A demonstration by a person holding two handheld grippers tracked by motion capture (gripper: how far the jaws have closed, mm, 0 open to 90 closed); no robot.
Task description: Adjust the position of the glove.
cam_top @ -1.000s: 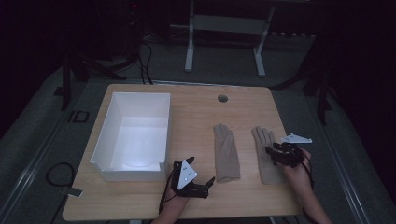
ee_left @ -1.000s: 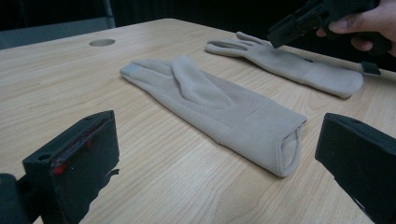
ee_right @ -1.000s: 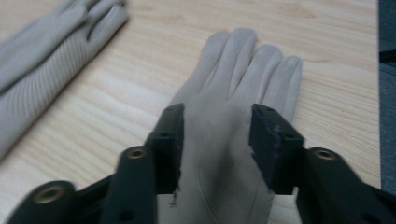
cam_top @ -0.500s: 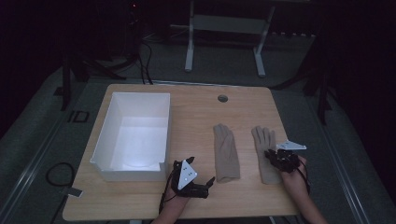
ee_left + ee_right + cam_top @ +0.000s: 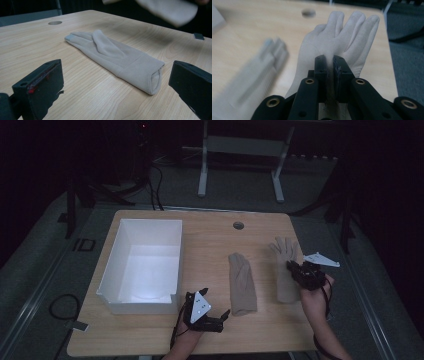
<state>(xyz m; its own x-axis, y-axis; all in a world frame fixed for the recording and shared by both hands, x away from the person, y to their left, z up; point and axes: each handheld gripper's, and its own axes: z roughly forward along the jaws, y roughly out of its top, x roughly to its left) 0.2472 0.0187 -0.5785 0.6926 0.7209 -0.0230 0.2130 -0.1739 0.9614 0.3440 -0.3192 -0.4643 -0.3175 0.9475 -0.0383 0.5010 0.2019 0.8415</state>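
Observation:
Two beige gloves are on the wooden table (image 5: pixel 210 240). The left glove (image 5: pixel 241 282) (image 5: pixel 115 57) lies flat and folded, just beyond my left gripper (image 5: pixel 222 316) (image 5: pixel 117 75), whose jaws stand wide open and touch nothing. My right gripper (image 5: pixel 294 268) (image 5: pixel 329 67) has just closed its jaws on the palm of the right glove (image 5: pixel 285 250) (image 5: pixel 342 32) and is shut on the fabric. That glove's fingers spread away from the jaws. In the left gripper view the right glove (image 5: pixel 170 10) hangs above the table.
An open white box (image 5: pixel 115 265) stands on the left half of the table, close to my left gripper. A round cable hole (image 5: pixel 238 225) sits near the far edge. Bare wood lies between the two gloves. The floor drops away past the right edge (image 5: pixel 404 50).
My right gripper has shut on the right glove and risen, carrying the glove up off the table. My left gripper and the left glove have kept still.

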